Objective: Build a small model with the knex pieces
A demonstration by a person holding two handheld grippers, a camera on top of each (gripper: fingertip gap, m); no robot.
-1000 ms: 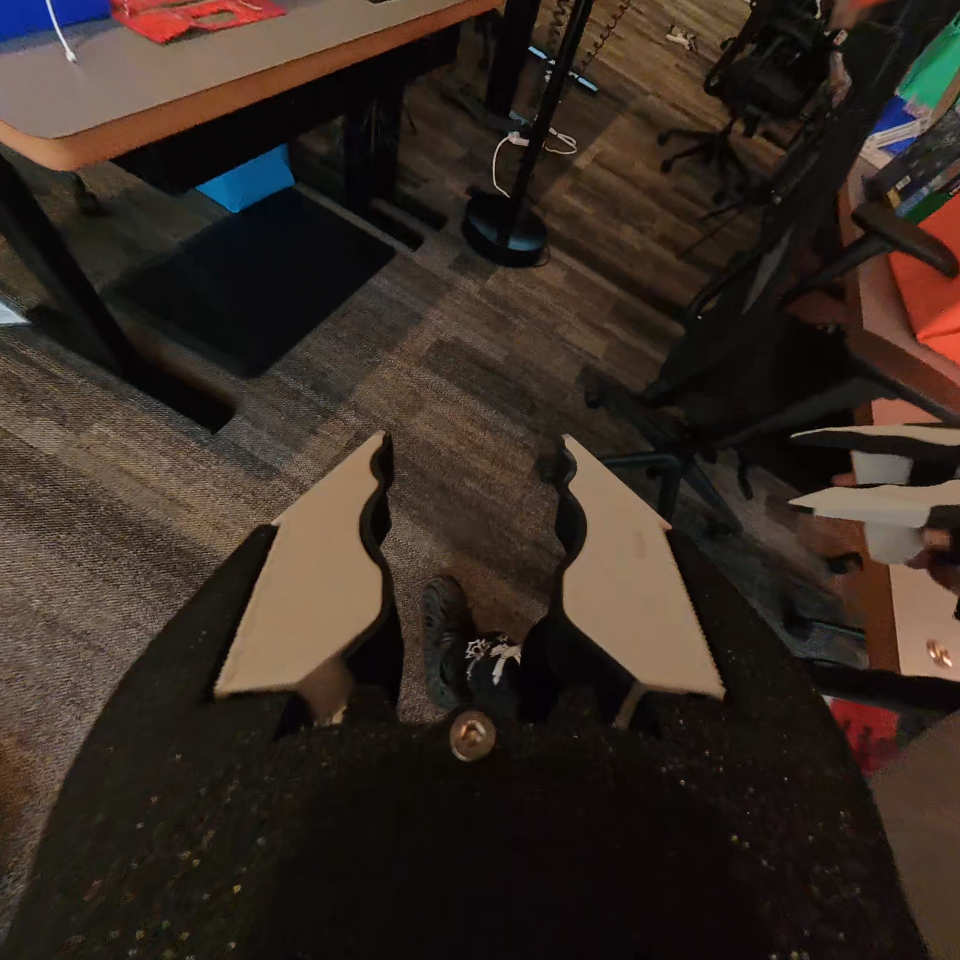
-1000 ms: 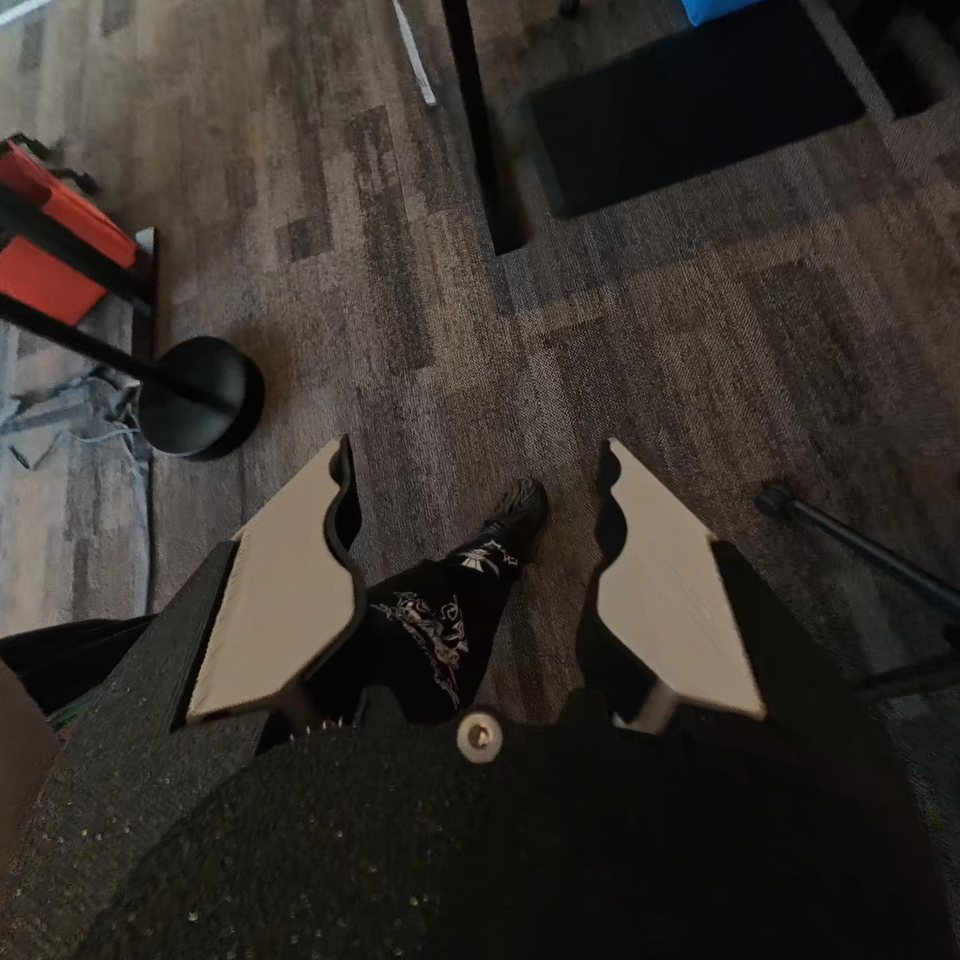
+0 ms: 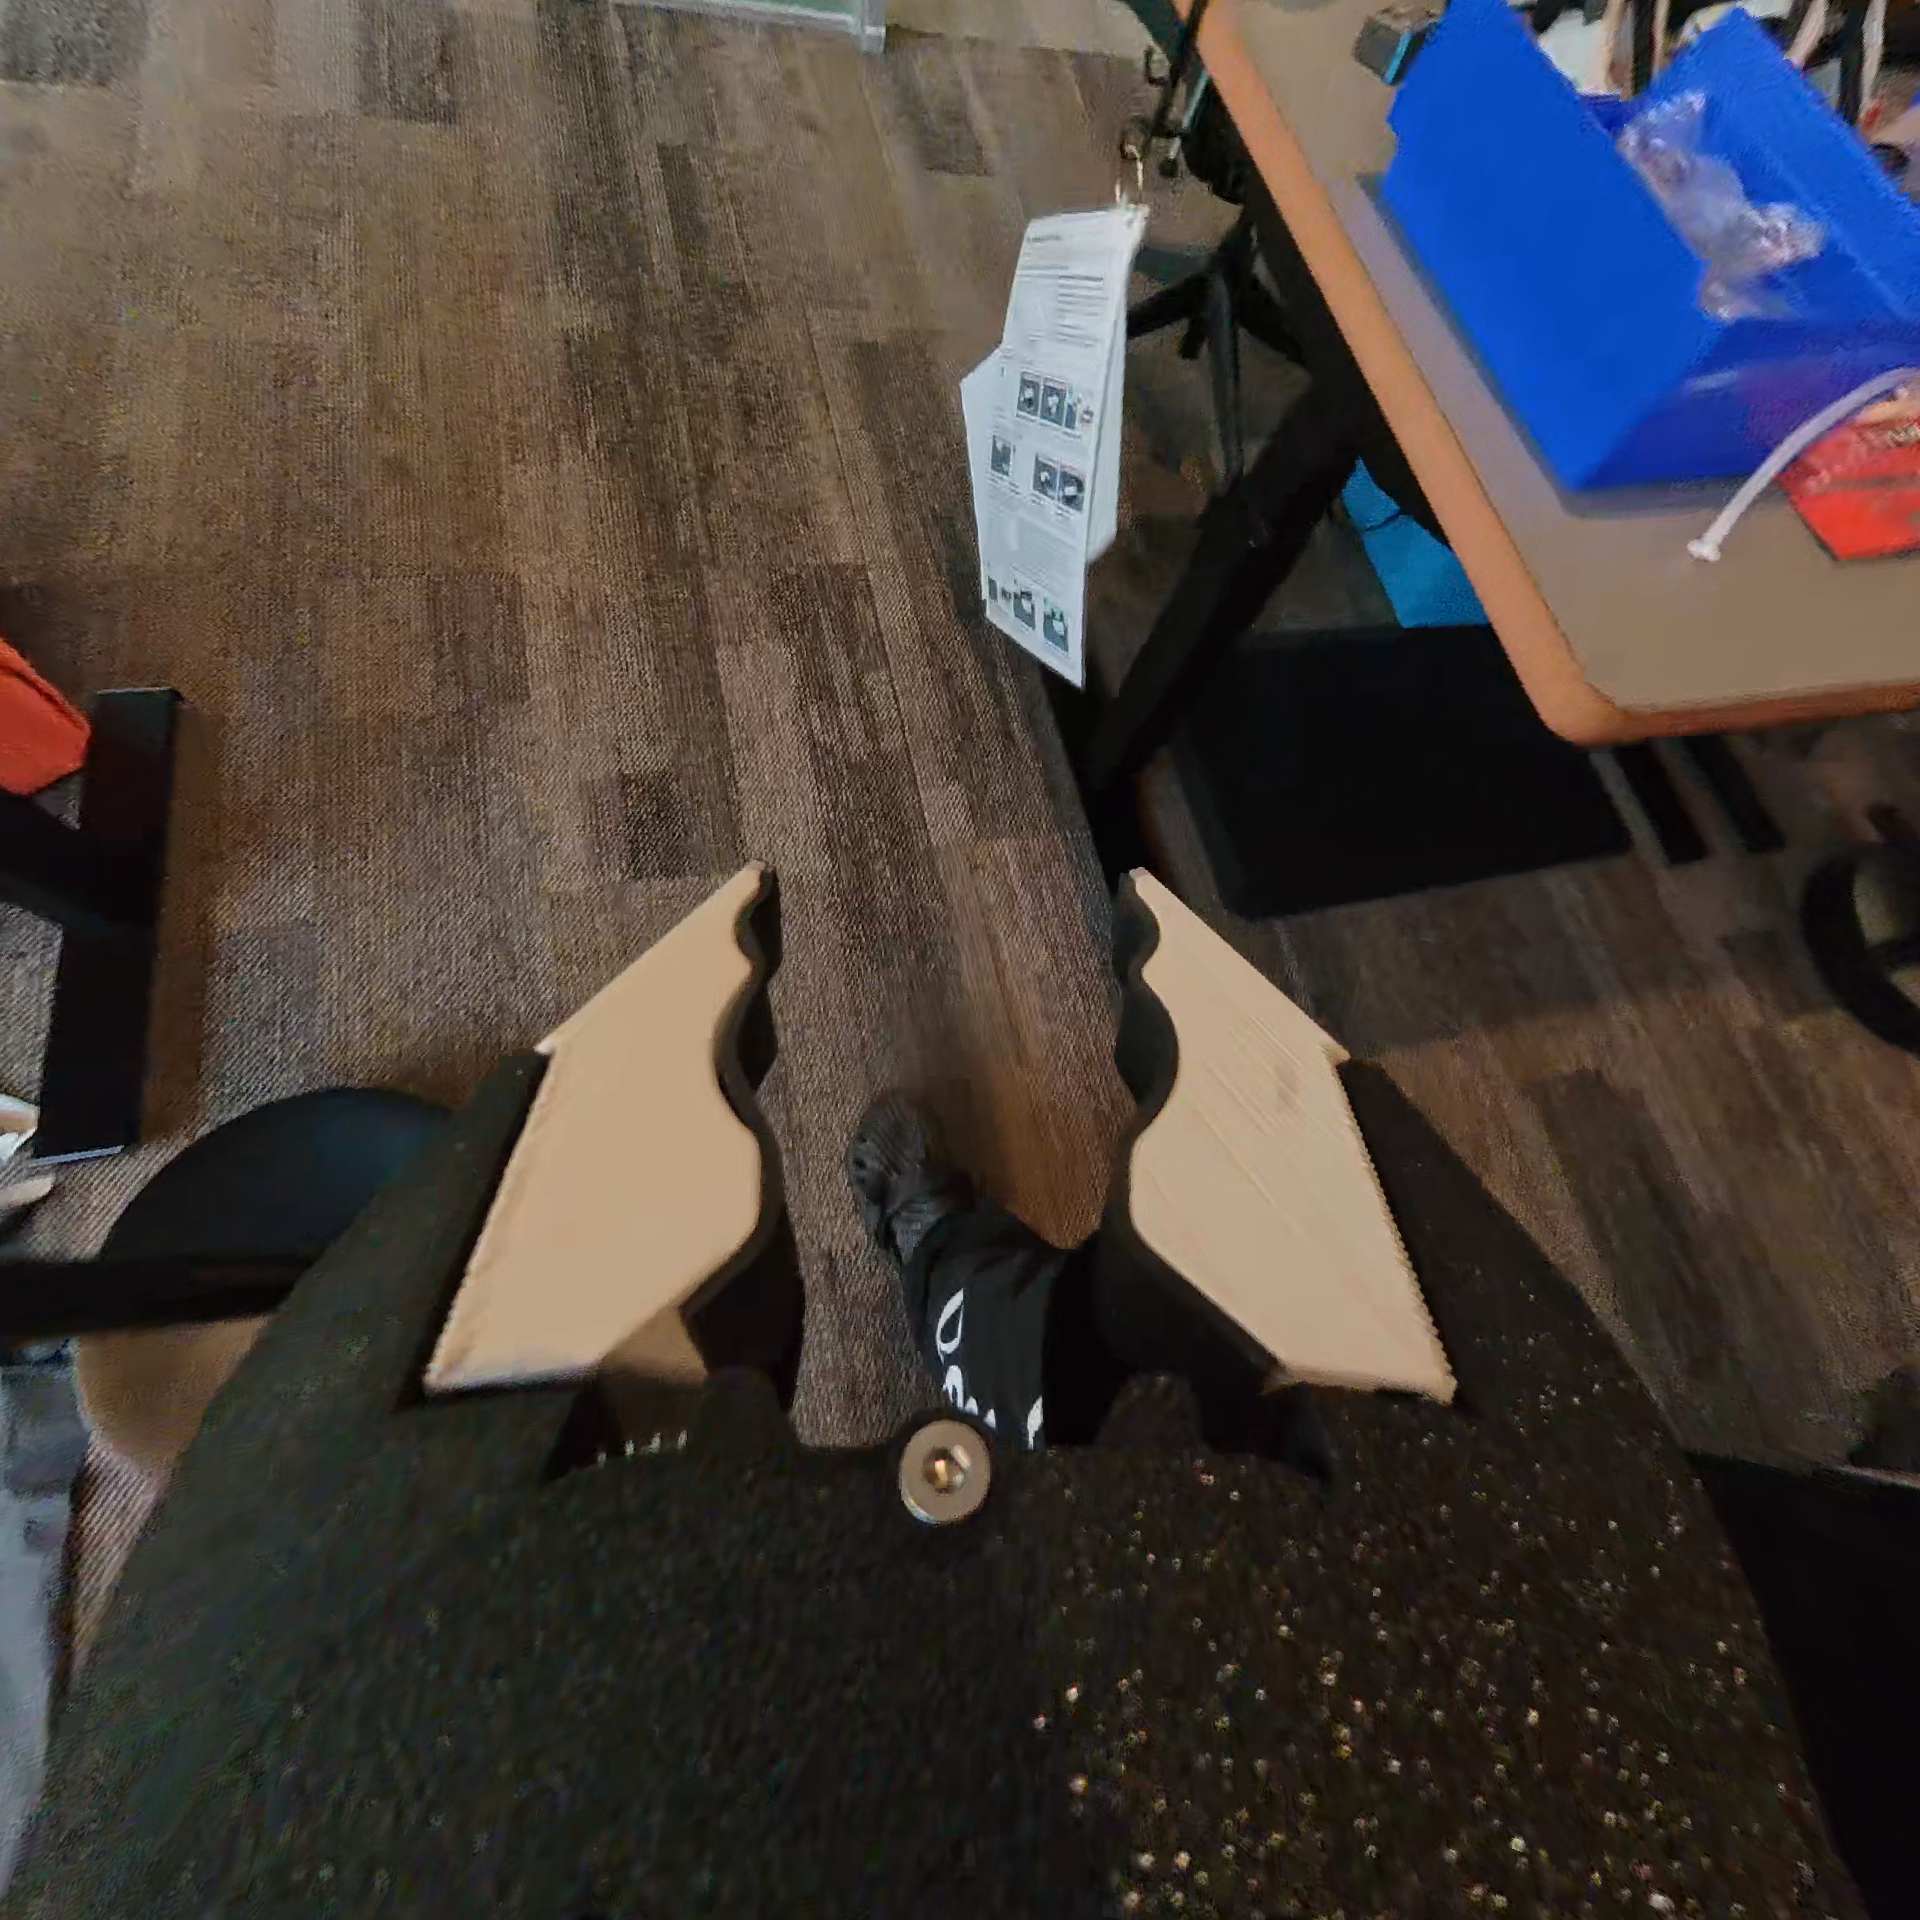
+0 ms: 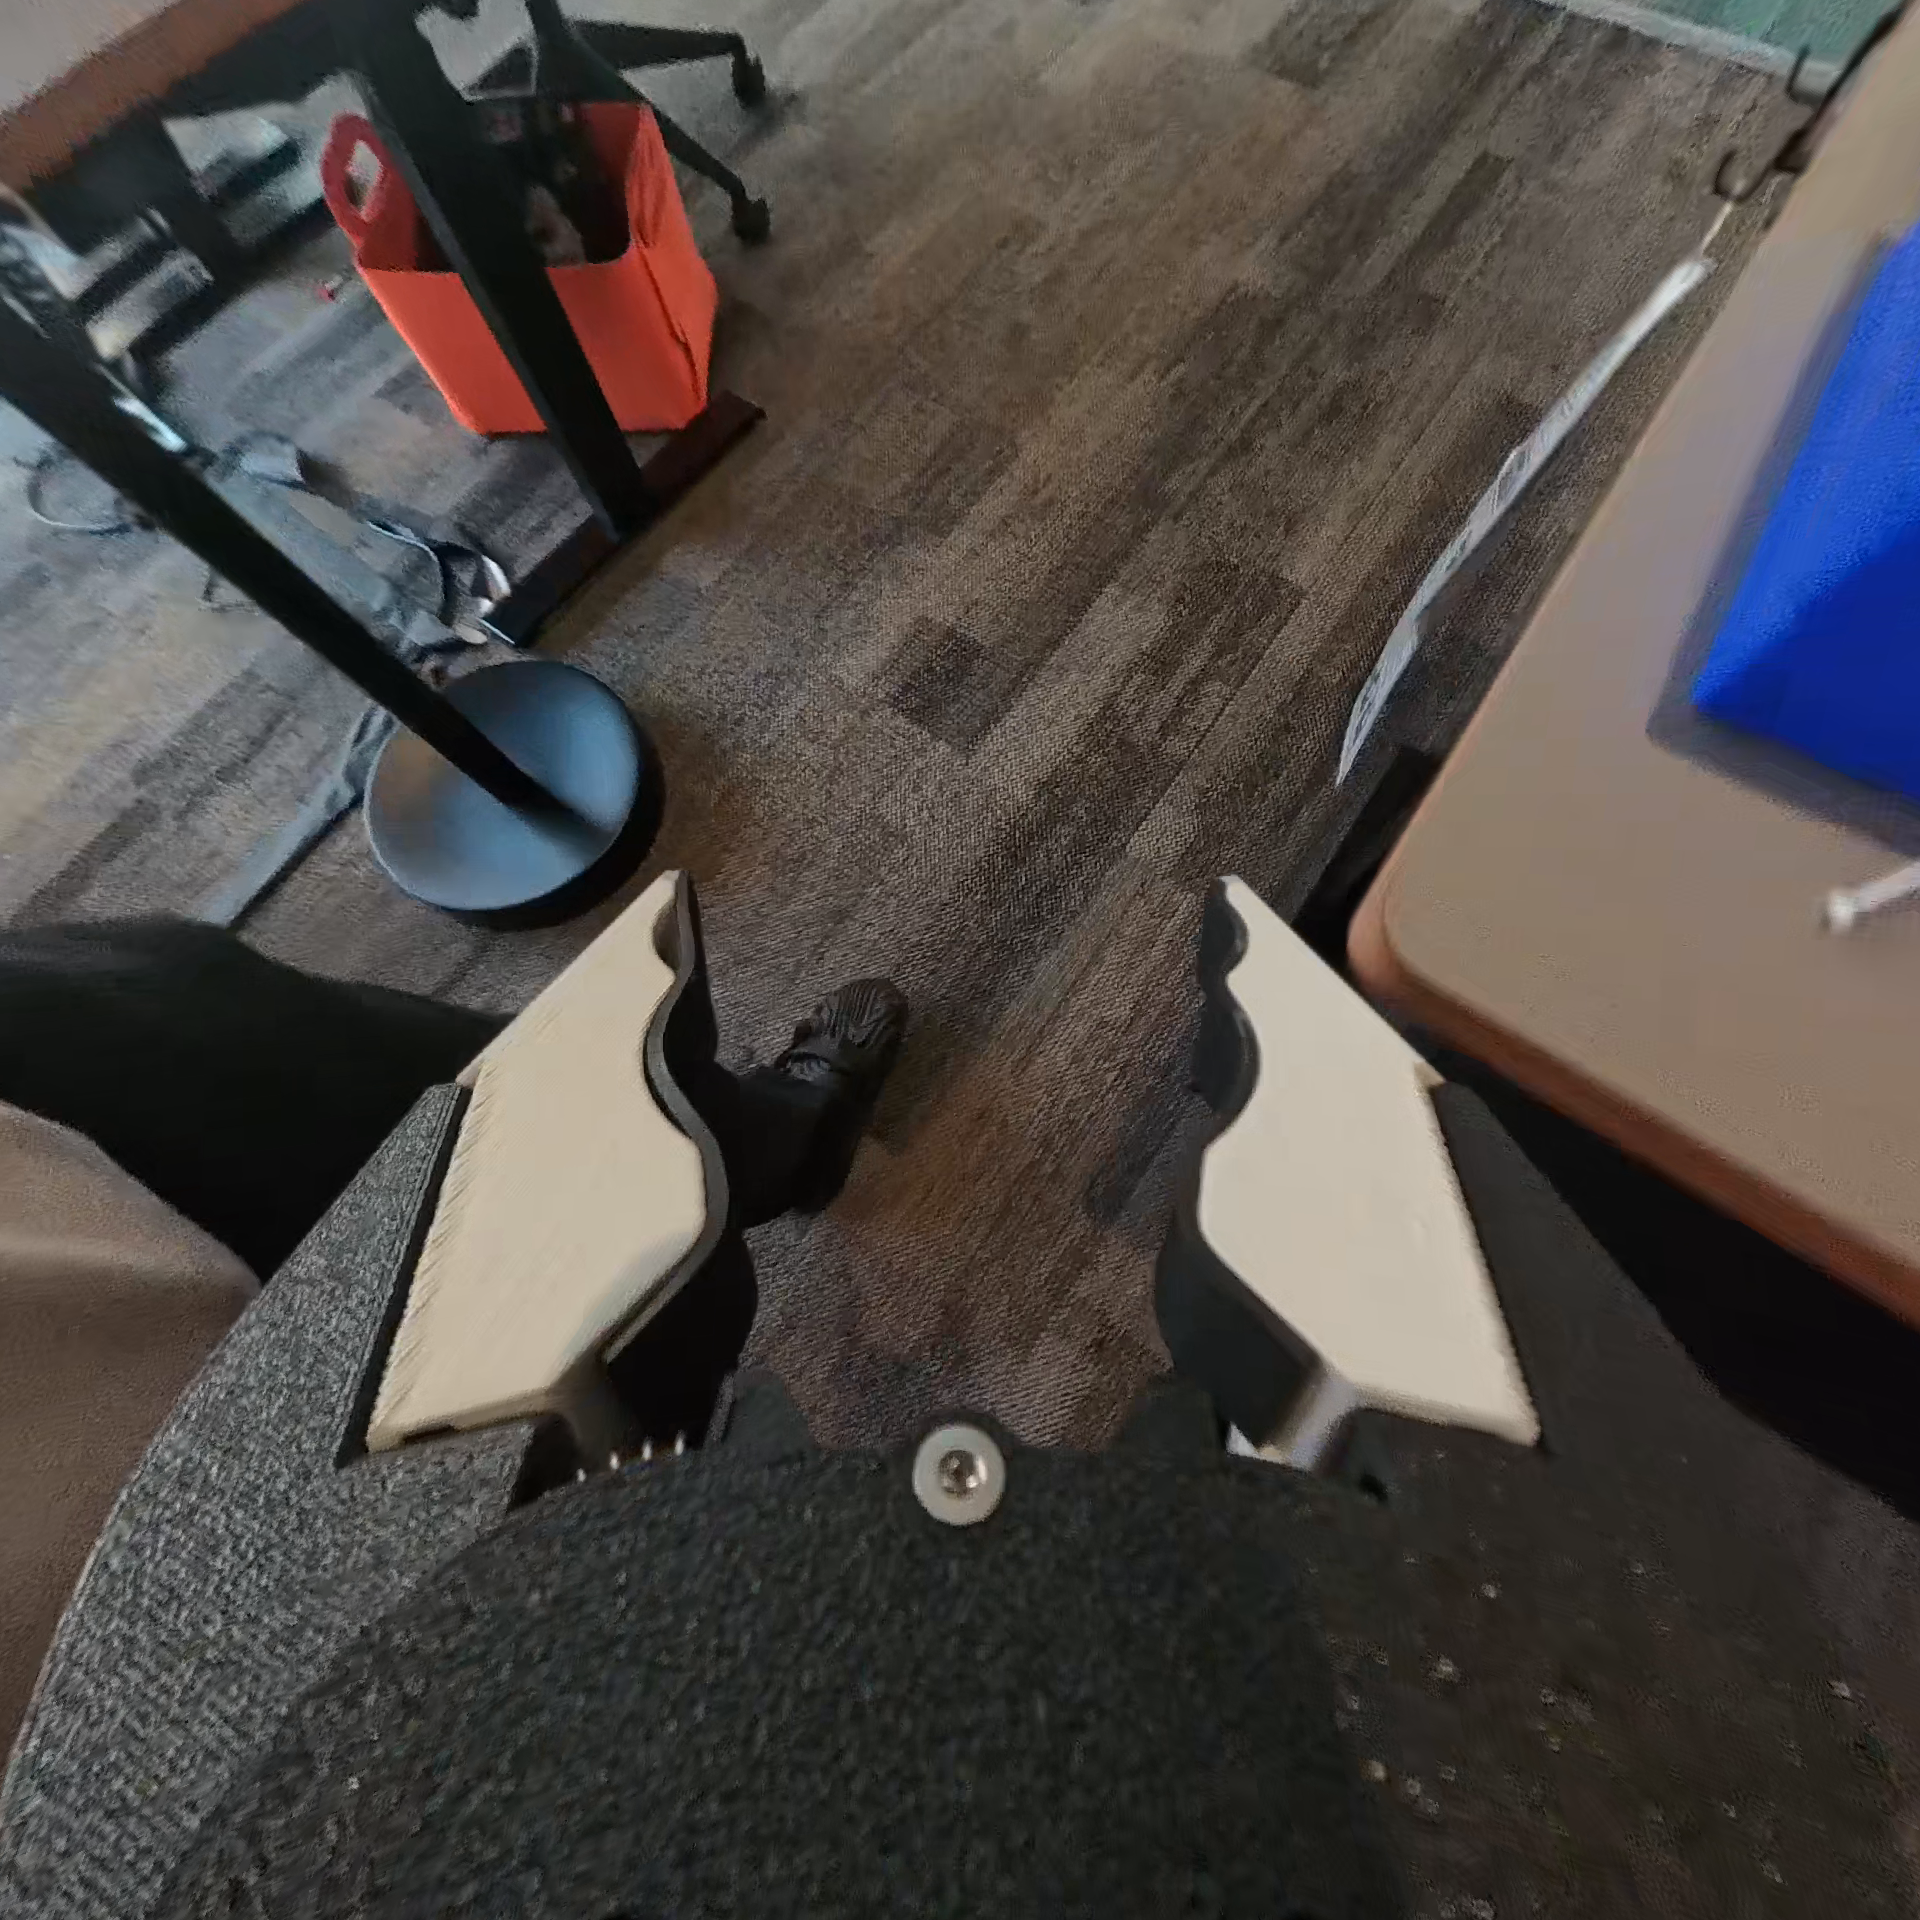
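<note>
The fingers [image 3: 644, 1122] of the left gripper [image 3: 945, 904] stood spread apart with nothing between them, and the right gripper [image 4: 951, 904] was likewise spread wide and held nothing. Both hung in the air above the carpet [image 3: 520, 468], aimed down, touching no object. Below each, a person's dark shoe [image 4: 852, 1023] rested on the floor. In the left wrist view a tabletop [image 3: 1621, 623] lay at about two o'clock, carrying a blue bin [image 3: 1538, 312] with a clear plastic packet [image 3: 1725, 218] in it, a red flat item [image 3: 1860, 488] and a white cord [image 3: 1787, 457]; a white printed sheet [image 3: 1049, 416] hung from its edge at one o'clock. In the right wrist view the same tabletop sat at three o'clock, a black round stand base [image 4: 509, 790] at ten o'clock, and an orange bag [image 4: 561, 312] at eleven o'clock. Judging by this, nothing had been picked up, and every item on the tabletop lay well apart from both grippers.
</note>
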